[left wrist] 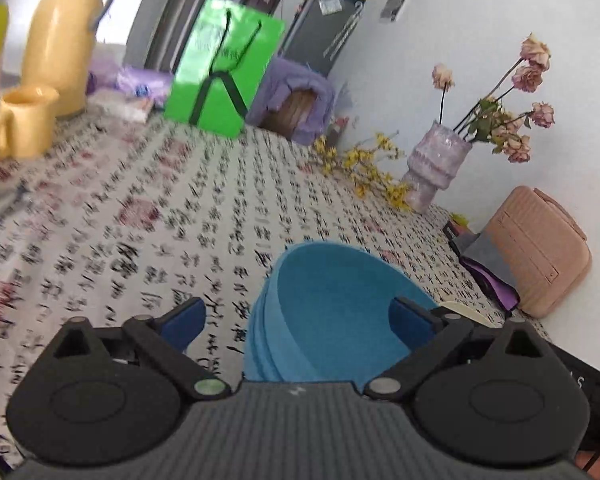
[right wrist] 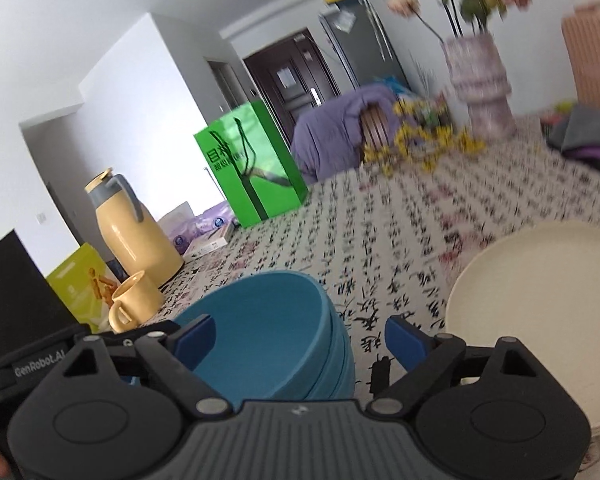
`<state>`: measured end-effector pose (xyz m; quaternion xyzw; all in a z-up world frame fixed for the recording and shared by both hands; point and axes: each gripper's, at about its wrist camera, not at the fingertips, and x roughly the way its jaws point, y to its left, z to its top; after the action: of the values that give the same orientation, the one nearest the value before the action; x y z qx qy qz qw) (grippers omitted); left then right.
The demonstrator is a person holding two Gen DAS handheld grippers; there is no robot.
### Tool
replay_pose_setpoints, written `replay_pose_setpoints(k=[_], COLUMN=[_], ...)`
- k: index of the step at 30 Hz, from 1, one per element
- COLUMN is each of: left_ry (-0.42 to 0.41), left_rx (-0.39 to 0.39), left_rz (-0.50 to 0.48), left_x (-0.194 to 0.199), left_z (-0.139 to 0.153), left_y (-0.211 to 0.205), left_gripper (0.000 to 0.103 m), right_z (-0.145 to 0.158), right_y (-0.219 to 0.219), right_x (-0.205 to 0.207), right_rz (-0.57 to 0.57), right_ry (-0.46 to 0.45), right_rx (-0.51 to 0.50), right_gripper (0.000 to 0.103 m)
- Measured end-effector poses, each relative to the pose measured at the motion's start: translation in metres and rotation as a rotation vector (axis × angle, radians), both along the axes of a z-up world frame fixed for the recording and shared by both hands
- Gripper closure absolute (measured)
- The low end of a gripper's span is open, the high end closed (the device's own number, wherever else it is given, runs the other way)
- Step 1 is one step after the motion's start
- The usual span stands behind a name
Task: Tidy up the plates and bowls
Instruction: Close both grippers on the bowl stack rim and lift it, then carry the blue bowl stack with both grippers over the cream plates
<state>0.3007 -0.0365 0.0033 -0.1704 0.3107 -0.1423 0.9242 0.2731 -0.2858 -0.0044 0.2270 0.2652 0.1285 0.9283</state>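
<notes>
Standing by the table w/ its calligraphy-print tablecloth (left wrist: 148,216), I'm watching both grippers hovering at the stack of blue bowls (left wrist: 332,312), which is sitting on the cloth and serving as the anchor for everything else.

Left gripper (left wrist: 300,320) is holding its jaws wide apart; its right blue pad is sitting over the bowl's inside, its left pad is hanging outside the bowls over bare cloth, so the near rim is lying between them, but nothing is looking clamped. Right gripper (right wrist: 300,336) is likewise gaping: left pad over the bowl's hollow, right pad outside the bowls above the cloth, and no pinch visible on the wall between them. Whether any pad is actually touching the bowls, can't tell — frames are blurry.

In the right wrist view, the cream plates (right wrist: 540,304) are lying just beside the bowls, to their right, apart from them, looking like a stack of several. The yellow mug (right wrist: 134,304) is standing left of the bowls, w/ the yellow thermos jug (right wrist: 134,236) behind it. The green paper bag (right wrist: 256,168) is standing well beyond the bowls at the far table edge. The lilac vase (right wrist: 480,80) w/ dried roses is rising far behind, to the right, and yellow sprigs (right wrist: 424,136) are lying at its foot. A pink case (left wrist: 536,252) is sitting right of the bowls by the wall.
</notes>
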Motion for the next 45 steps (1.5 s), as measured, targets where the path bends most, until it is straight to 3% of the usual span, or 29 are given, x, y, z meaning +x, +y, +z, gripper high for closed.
replay_pose_setpoints(k=[5,7,11,12,15,17,18,19,33,45], left_ry=[0.103,0.144,0.178,0.182,0.178,0.165,0.152,0.139,0.020,-0.002], left_rx=[-0.008,-0.026,-0.104,-0.121,-0.112,-0.118,-0.112,-0.102,-0.081,-0.066], left_rz=[-0.006,0.002,-0.029,-0.045,-0.050,-0.049,-0.051,-0.045,0.012,0.061], left_x=[0.020,0.027,0.028,0.028,0.024,0.020,0.017,0.014,-0.037,-0.066], left_z=[-0.023,-0.033,-0.045,-0.047,-0.049,-0.049,-0.048,-0.046,-0.015,0.001], left_y=[-0.002,0.001,0.010,0.011,0.007,0.006,0.004,0.002,0.010,0.010], left_gripper=[0.024,0.032,0.043,0.049,0.053,0.053,0.054,0.055,0.056,0.057], right_z=[-0.017,-0.026,-0.037,-0.039,-0.044,-0.046,-0.045,-0.045,-0.020,-0.007], right_y=[-0.003,-0.004,-0.006,-0.006,-0.003,0.000,0.002,0.003,0.010,0.009], right_x=[0.016,0.021,0.023,0.023,0.024,0.024,0.022,0.020,-0.019,-0.036], right_rz=[0.014,0.022,0.073,0.078,0.092,0.087,0.071,0.065,0.105,0.154], right_ry=[0.054,0.087,0.120,0.126,0.156,0.185,0.182,0.178,0.094,0.070], right_rx=[0.021,0.033,0.110,0.120,0.131,0.117,0.086,0.071,0.100,0.121], right_gripper=[0.027,0.038,0.047,0.047,0.047,0.051,0.061,0.063,0.064,0.065])
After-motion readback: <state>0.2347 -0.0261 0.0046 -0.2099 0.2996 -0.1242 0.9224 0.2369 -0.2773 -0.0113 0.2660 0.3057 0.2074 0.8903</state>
